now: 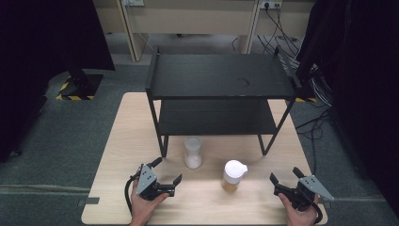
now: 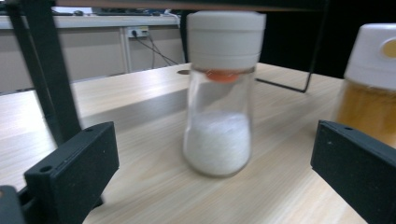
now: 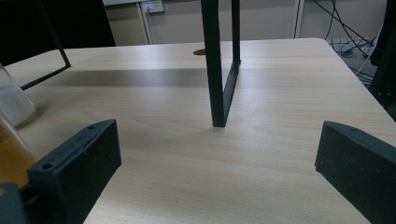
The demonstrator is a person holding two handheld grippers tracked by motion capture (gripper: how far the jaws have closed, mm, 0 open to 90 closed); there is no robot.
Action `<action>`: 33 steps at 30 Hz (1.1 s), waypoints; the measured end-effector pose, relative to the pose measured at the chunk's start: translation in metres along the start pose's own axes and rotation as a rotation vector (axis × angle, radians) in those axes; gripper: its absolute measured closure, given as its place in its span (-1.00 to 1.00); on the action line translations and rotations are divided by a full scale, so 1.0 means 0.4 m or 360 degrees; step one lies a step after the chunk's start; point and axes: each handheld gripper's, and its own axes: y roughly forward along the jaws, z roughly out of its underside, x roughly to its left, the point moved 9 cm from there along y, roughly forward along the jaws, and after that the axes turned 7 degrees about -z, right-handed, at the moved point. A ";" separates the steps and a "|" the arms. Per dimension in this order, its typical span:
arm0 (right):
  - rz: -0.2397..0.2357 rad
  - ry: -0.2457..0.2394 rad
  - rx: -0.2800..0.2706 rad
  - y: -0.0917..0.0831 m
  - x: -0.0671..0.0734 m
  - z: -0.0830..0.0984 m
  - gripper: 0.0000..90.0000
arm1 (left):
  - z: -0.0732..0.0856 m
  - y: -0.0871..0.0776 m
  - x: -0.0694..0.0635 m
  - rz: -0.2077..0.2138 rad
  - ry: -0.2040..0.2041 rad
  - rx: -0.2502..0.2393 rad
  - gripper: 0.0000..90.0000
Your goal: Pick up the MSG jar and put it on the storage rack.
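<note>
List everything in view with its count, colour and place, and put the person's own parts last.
Table: one, light wood, centre of the high view.
Shelf rack: one, black, two tiers, standing on the far half of the table.
Shaker with white powder: one, clear glass with white cap, in front of the rack, left of centre.
Jar with amber contents: one, white lid, nearer the person, right of the shaker.
Floor: grey carpet around the table.
Cables: several, dark, on the floor at right.
Left gripper: one, black, open, near edge at left.
Right gripper: one, black, open, near edge at right.
</note>
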 end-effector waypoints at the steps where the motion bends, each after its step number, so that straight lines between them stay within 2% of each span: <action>1: 0.0000 0.0000 0.0003 0.000 0.000 0.000 -0.99 | -0.007 0.000 -0.002 0.0011 0.0016 -0.0001 -1.00; 7: 0.0006 0.0003 -0.0003 -0.001 0.001 0.000 -0.99 | -0.038 0.020 0.004 0.0051 0.0005 -0.0037 -1.00; 9: 0.0007 -0.0002 -0.0003 -0.001 0.002 0.001 -0.99 | -0.047 0.030 0.007 0.0054 0.0013 -0.0038 -1.00; 16: 0.0007 0.0003 -0.0001 0.000 0.001 0.000 -0.99 | -0.066 0.057 0.019 0.0062 -0.0020 -0.0057 -1.00; 21: 0.0009 -0.0001 0.0003 0.001 0.001 0.000 -0.99 | -0.074 0.086 0.020 0.0059 0.0005 -0.0010 -1.00; 23: 0.0008 0.0000 0.0004 0.001 0.001 0.000 -0.99 | -0.071 0.098 0.021 0.0049 -0.0012 0.0001 -1.00; 29: 0.0006 -0.0004 0.0008 0.001 0.002 -0.001 -0.99 | -0.070 0.125 0.019 0.0053 -0.0004 0.0030 -0.99; 33: 0.0006 -0.0004 0.0008 0.001 0.002 -0.001 -0.99 | -0.082 0.134 0.013 0.0075 -0.0015 0.0010 -0.99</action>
